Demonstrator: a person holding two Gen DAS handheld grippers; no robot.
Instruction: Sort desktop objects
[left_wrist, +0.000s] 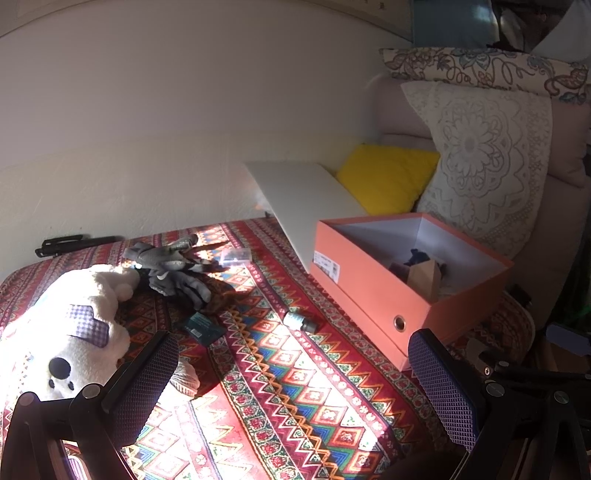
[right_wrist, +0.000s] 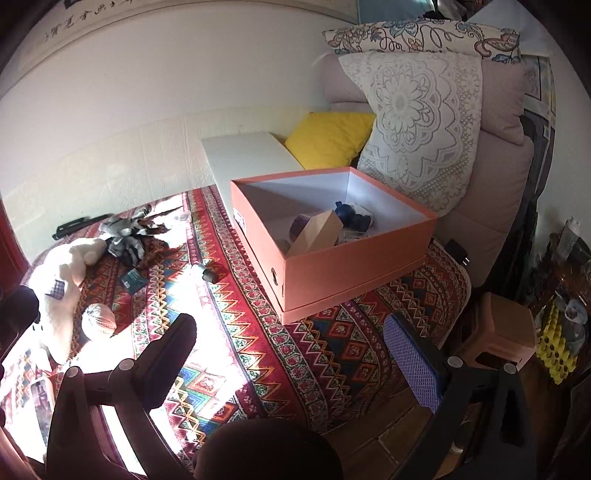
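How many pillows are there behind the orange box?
3: a yellow pillow beside the white board, a lace pillow leaning upright just behind the box, and a flowered pillow on top. More may be hidden behind them.

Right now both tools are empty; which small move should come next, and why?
Probably move the open left tool forward to the small grey cylinder just ahead. It lies loose on the patterned cloth, beside the open orange box that already holds items.
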